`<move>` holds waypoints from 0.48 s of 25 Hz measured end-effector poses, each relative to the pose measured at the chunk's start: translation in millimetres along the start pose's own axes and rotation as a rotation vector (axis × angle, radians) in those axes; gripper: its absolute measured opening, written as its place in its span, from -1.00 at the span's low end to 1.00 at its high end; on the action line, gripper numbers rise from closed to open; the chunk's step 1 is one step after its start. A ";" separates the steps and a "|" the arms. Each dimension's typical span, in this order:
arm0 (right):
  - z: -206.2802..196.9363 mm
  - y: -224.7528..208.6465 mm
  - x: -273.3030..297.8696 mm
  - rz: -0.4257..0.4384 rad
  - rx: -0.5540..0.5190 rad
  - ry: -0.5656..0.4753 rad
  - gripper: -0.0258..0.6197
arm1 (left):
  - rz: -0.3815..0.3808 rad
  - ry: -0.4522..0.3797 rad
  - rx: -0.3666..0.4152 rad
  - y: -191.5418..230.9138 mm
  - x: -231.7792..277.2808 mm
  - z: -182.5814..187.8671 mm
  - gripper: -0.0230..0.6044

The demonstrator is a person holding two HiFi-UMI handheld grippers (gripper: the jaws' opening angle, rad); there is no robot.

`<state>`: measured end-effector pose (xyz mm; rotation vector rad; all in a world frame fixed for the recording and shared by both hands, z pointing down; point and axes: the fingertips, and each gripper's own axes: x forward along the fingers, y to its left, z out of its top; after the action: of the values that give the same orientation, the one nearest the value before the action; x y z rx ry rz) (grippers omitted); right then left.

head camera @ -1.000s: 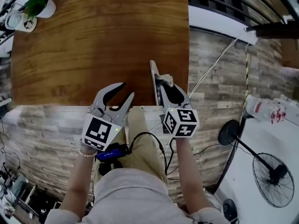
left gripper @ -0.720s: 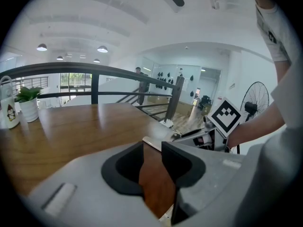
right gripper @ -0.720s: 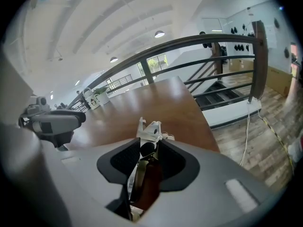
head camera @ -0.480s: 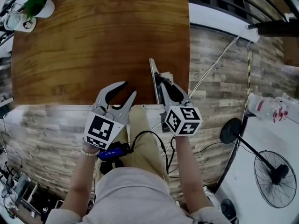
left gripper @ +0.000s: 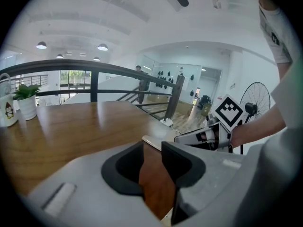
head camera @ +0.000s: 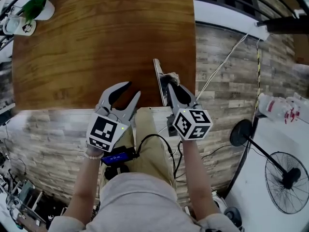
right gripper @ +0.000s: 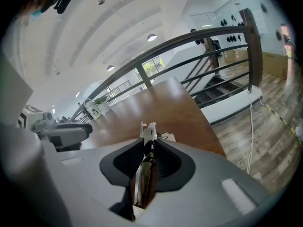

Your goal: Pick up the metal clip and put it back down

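The metal clip [head camera: 158,76] is a thin silvery plate seen edge-on over the near right part of the wooden table [head camera: 96,42]. My right gripper [head camera: 168,82] is shut on it, and the clip's tip sticks out past the jaws. The right gripper view shows the clip [right gripper: 147,132] pinched upright between the black pads of the right gripper [right gripper: 150,149]. Whether it touches the tabletop I cannot tell. My left gripper [head camera: 129,91] hangs open at the table's near edge, just left of the clip, nothing between its jaws. In the left gripper view the left gripper [left gripper: 152,150] gapes over bare wood.
A potted plant [head camera: 40,3] and a white mug [head camera: 18,23] stand at the table's far left corner. Right of the table are plank floor, a white cable [head camera: 223,64] and a standing fan [head camera: 286,179]. A railing [right gripper: 203,37] runs beyond the far edge.
My right gripper has carried the clip slightly farther over the table. The left gripper has stayed open and hardly shifted.
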<state>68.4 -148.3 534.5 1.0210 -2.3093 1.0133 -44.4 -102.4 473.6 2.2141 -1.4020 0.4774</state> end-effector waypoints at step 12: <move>13.9 3.5 -2.4 0.037 0.080 -0.061 -0.72 | -0.046 0.011 -0.114 3.8 15.9 -3.4 -0.57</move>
<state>66.1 -156.2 522.5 1.0576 -2.3621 1.1120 -41.3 -113.7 485.5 2.1443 -1.3361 0.3836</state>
